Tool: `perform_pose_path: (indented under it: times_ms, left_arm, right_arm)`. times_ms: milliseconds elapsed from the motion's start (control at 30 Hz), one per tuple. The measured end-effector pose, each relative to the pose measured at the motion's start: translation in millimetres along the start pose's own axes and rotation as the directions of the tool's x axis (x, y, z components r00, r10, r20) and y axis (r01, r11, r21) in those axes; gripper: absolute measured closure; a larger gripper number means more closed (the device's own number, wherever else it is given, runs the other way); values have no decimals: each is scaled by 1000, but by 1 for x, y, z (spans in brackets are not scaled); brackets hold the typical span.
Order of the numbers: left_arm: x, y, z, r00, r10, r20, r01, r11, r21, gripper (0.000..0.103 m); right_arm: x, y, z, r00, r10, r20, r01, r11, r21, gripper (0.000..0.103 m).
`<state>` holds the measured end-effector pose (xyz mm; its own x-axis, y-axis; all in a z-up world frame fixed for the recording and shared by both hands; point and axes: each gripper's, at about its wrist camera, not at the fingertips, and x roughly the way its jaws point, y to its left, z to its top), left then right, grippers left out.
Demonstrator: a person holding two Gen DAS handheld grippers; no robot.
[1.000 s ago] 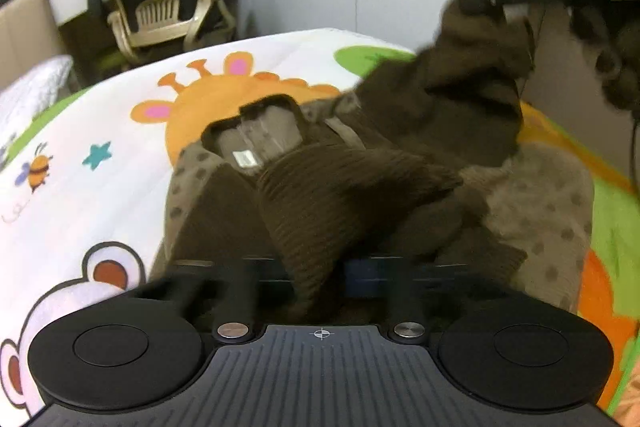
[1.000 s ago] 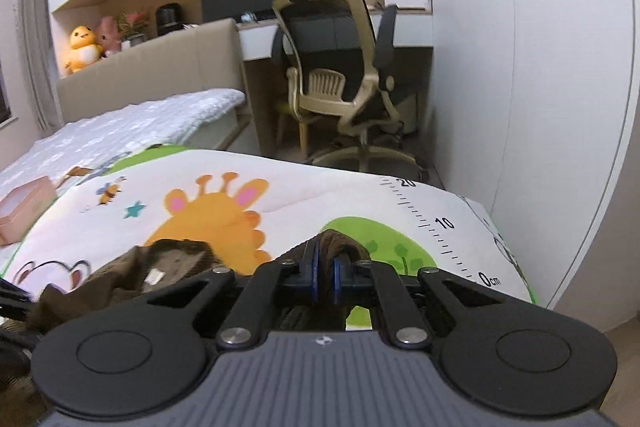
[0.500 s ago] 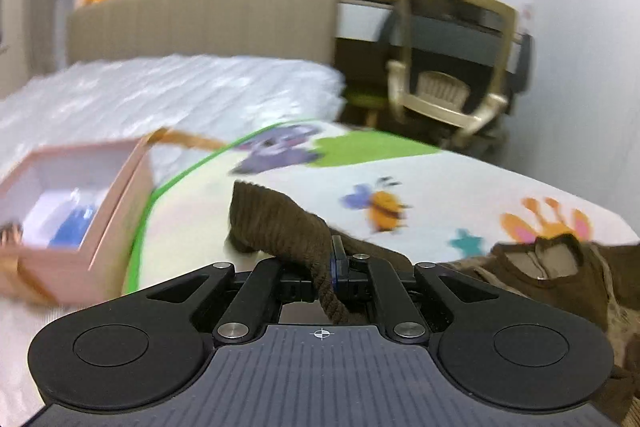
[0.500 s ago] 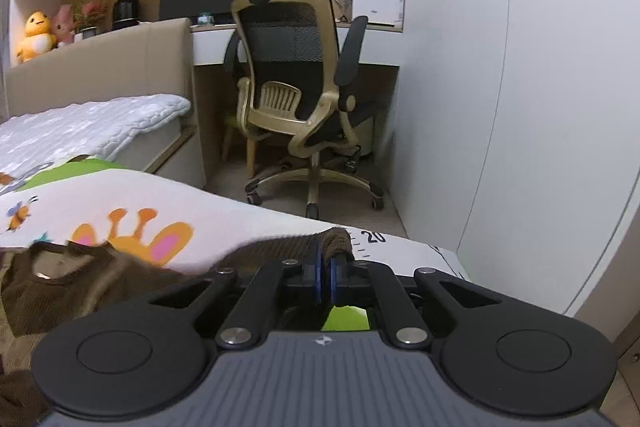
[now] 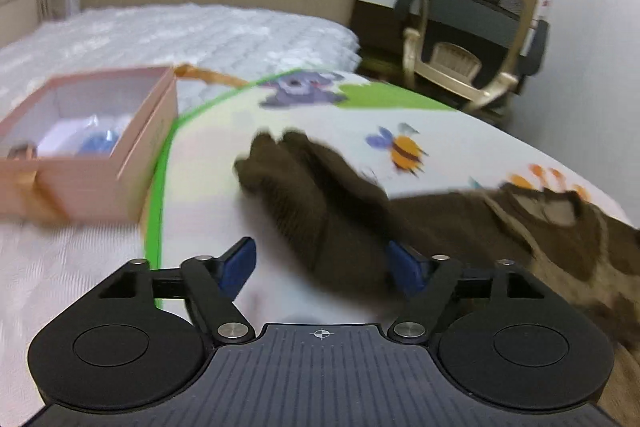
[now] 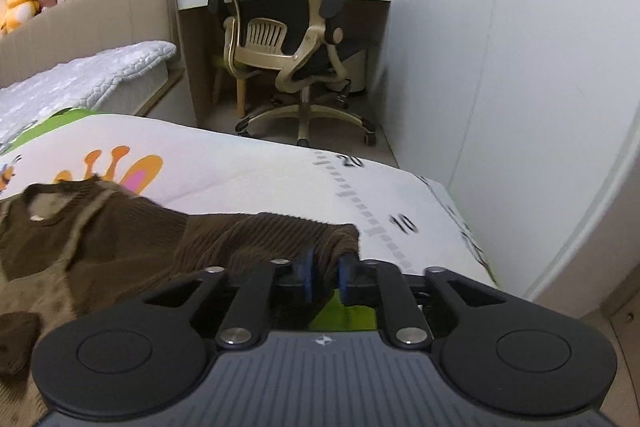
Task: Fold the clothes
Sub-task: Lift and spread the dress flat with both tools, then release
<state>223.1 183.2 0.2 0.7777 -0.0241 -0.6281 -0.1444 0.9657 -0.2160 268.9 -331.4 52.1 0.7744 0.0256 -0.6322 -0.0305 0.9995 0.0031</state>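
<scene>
A dark brown ribbed sweater with tan dotted panels lies spread on a cartoon play mat. Its left sleeve stretches out toward the mat's green border. My left gripper is open, its blue pads wide apart on either side of that sleeve, which lies loose between them. In the right wrist view the sweater lies to the left, neck opening up. My right gripper is nearly closed, pinching the cuff of the right sleeve low over the mat.
An open pink box sits at the mat's left edge on a white quilted bed. A gold-framed office chair stands beyond the mat by a desk. A white wall is close on the right.
My left gripper has opened and let go of the left sleeve, which now lies on the mat. My right gripper has drawn the right sleeve outward and lower, jaws slightly parted.
</scene>
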Motion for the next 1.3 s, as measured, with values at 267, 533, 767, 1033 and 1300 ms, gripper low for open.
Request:
perform_pose_path:
  times_ms: [267,533,767,1033,1300]
  left_arm:
    - [-64,-40,-74,946,-252,-205,266,963,48,12]
    - [-103,-79,-115,951,-177,-255,248,926,283,11]
    - [-111,-78,-139,966,-96,-239,177,921,347,61]
    - [-131,-71,-142,964,-120,-239,194,927,320,94]
    - [-149,-64,-131,954,-171,-245,240,927,289,58]
  right_arm:
    - [-43,-30,-25,969,245,24,-244,943,224,10]
    - [-123,-23,-93,972,235,-20,-234,971,40,9]
    - [-180,8,-168,945,316,-80,-322,944,-72,32]
    - [-202,38,-197,927,349,-137,-361,929,-75,94]
    - [-225,24,-196,929,336,-155,-355,927,-118,86]
